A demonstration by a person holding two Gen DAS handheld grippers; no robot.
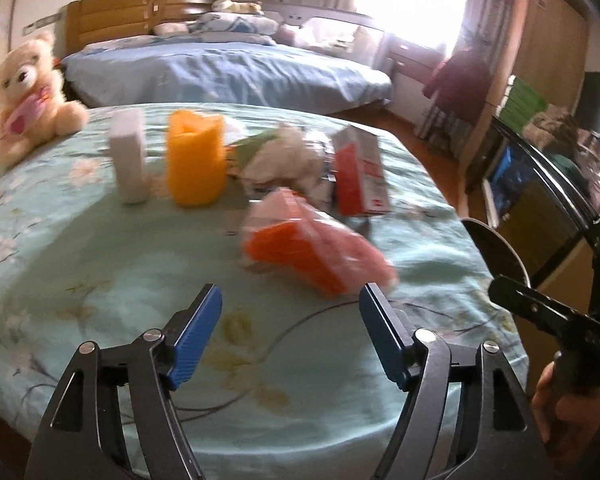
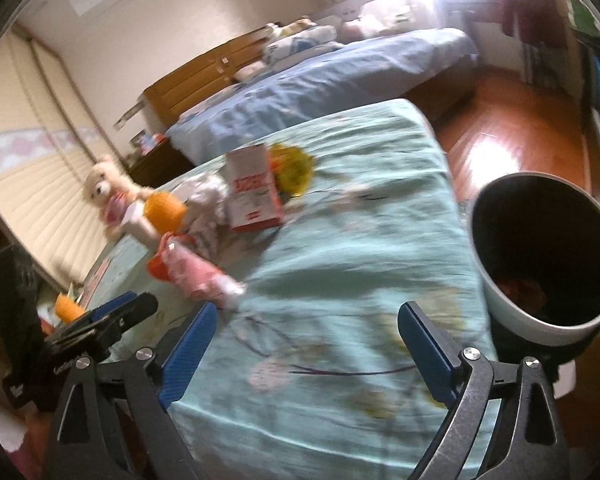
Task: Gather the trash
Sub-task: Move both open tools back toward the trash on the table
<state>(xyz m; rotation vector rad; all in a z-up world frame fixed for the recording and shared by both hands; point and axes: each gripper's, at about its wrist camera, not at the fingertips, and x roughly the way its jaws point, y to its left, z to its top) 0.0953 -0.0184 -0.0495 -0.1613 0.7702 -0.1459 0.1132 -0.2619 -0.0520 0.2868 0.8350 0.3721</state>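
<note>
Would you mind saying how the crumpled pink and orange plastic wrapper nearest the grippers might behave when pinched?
The pink and orange plastic wrapper looks thin and crumpled, so probably floppy and light. Its glossy film may slip between pads and likely sags when lifted.

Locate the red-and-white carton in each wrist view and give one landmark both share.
Left wrist: red-and-white carton right of centre, beyond the pink-and-orange wrapper.
Right wrist: carton upper middle, left of centre.
Shared landmark: teddy bear at the bed's far edge.

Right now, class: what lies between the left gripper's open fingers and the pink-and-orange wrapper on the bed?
Only bare floral bedspread: the left wrist view shows nothing between the left gripper and the pink-and-orange wrapper.
</note>
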